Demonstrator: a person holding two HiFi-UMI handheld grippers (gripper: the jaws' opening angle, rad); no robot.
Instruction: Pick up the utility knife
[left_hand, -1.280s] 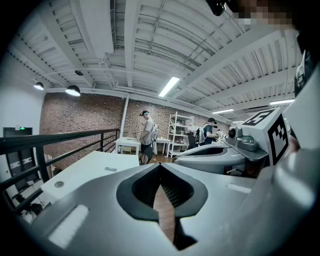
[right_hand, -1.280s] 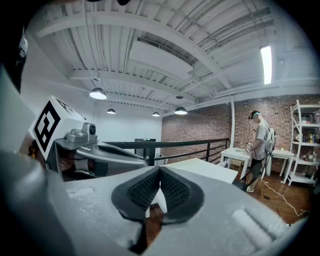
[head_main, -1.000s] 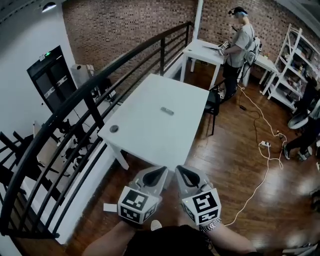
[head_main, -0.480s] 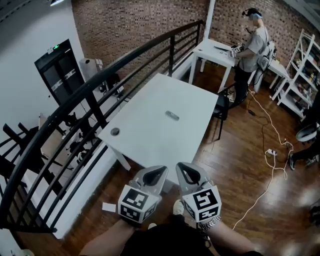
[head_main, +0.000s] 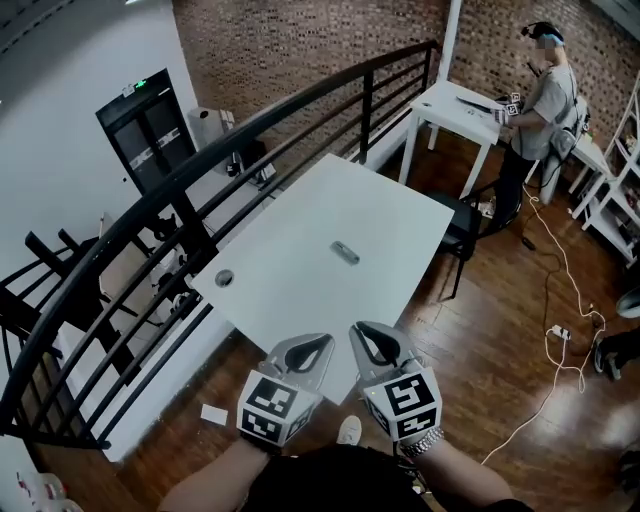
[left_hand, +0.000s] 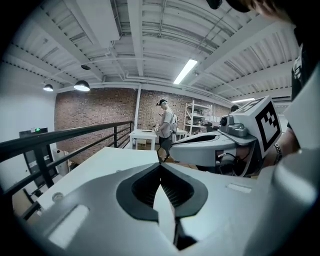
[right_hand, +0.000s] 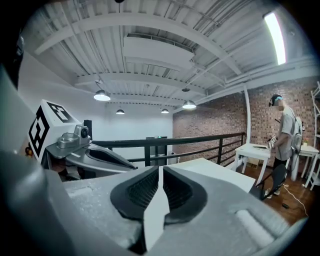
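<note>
So, my read is that this is the approach stage and nothing's been grabbed yet. Far left there's the black metal railing (head_main: 120, 240) running alongside the long white rectangular desk (head_main: 300, 290), which has a small round grey cable grommet (head_main: 224, 278) near its left edge. The left tongs (head_main: 312, 345) are held low at the near end of the desk, pinched together with nothing in them. A bit right of that, and well up the desk, sits the small grey oblong utility knife (head_main: 345, 252), lying flat and angled, all on its own near the middle and well apart from both tongs. The right tongs (head_main: 372, 340) sit just beside the left ones, empty too and nearly together, though they've just been cracking open a hair. Way off right a person in a grey shirt (head_main: 545, 100) works at another desk. Next move, I reckon: reach forward over the desk, spread one pair wide, come down across the knife's narrow body.
</note>
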